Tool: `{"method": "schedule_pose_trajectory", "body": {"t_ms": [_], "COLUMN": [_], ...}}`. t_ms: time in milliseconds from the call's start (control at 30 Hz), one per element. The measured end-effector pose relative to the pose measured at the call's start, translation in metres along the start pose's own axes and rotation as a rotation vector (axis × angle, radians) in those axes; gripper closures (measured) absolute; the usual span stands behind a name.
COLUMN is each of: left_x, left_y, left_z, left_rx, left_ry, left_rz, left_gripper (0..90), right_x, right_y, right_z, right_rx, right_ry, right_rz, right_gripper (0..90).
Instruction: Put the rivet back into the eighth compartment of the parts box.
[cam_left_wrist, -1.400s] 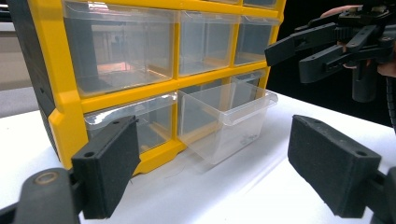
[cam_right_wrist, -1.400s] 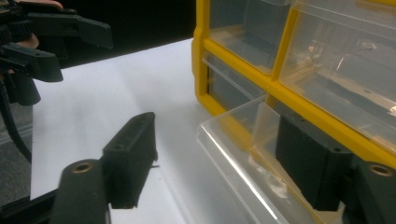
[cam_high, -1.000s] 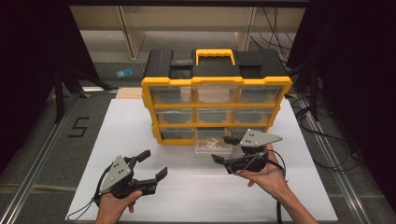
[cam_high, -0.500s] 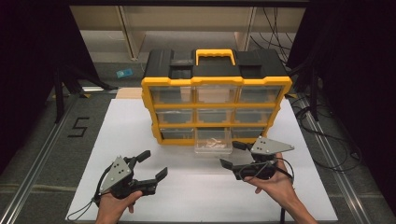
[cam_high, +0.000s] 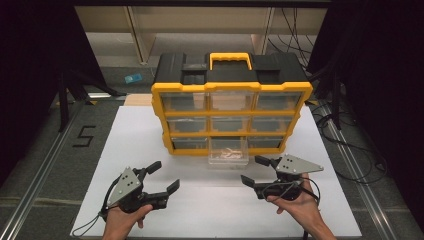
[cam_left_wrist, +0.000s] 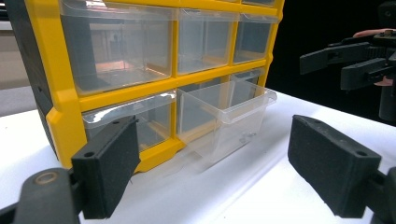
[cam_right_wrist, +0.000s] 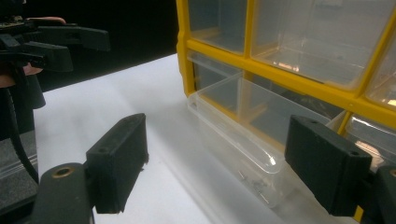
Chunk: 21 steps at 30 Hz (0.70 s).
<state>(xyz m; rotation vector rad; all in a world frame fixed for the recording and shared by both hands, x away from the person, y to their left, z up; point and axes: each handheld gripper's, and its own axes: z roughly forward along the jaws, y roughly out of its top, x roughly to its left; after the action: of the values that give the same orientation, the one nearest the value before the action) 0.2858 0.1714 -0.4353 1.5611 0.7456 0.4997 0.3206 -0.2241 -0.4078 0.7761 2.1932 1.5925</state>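
A yellow and black organizer (cam_high: 232, 107) with clear drawers stands at the back of the white board (cam_high: 130, 140). Its bottom middle drawer (cam_high: 229, 155) is pulled out, with small pale pieces inside; it also shows in the left gripper view as drawer (cam_left_wrist: 224, 116) and in the right gripper view as drawer (cam_right_wrist: 243, 121). My left gripper (cam_high: 167, 175) rests open at the front left, nothing between its pads (cam_left_wrist: 107, 172). My right gripper (cam_high: 250, 170) is at the front right of the drawer, apart from it. Its jaws have just been opening further and hold nothing.
Metal rails (cam_high: 35, 190) run along both sides of the table. A "5" mark (cam_high: 84, 136) lies left of the board. Cables (cam_high: 350, 150) trail at the right. Bare white board lies between the two grippers.
My right gripper has drawn back from the drawer, toward the right and the front edge, and its jaws stand a little wider. The left gripper and the drawer have not moved.
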Motion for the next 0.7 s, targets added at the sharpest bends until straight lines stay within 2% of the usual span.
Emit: {"method": "schedule_pose_trajectory", "body": {"t_ms": [33, 133, 233, 267, 433, 500, 600, 633, 700], "left_x": [0.000, 0.000, 0.000, 0.000, 0.000, 0.000, 0.000, 0.000, 0.000], "left_y": [0.000, 0.000, 0.000, 0.000, 0.000, 0.000, 0.000, 0.000, 0.000], "left_z": [0.000, 0.000, 0.000, 0.000, 0.000, 0.000, 0.000, 0.000, 0.001], "left_rx": [0.000, 0.003, 0.003, 0.004, 0.004, 0.004, 0.004, 0.004, 0.005], "left_ry": [0.000, 0.001, 0.001, 0.001, 0.001, -0.001, -0.002, -0.002, -0.001], "left_rz": [0.000, 0.003, 0.003, 0.002, 0.001, 0.003, 0.004, 0.004, 0.004], "left_gripper": [16.7, 16.7, 16.7, 16.7, 16.7, 16.7, 16.7, 16.7, 16.7], "right_x": [0.001, 0.002, 0.003, 0.003, 0.005, 0.004, 0.002, 0.003, 0.003], "right_y": [-0.001, -0.002, -0.004, -0.007, -0.011, -0.011, -0.010, -0.011, -0.011], "right_z": [-0.001, -0.002, -0.004, -0.004, -0.008, -0.009, -0.011, -0.011, -0.009], "right_rx": [0.002, -0.028, -0.011, -0.032, -0.018, -0.033, -0.033, -0.022, -0.038], "right_ry": [0.004, 0.003, 0.008, 0.012, 0.012, 0.010, -0.004, 0.007, 0.012], "right_rz": [0.014, 0.006, 0.021, 0.018, 0.025, 0.030, 0.009, 0.023, 0.029], "right_gripper": [21.9, 21.9, 21.8, 21.8, 21.4, 21.4, 21.3, 21.2, 21.1]}}
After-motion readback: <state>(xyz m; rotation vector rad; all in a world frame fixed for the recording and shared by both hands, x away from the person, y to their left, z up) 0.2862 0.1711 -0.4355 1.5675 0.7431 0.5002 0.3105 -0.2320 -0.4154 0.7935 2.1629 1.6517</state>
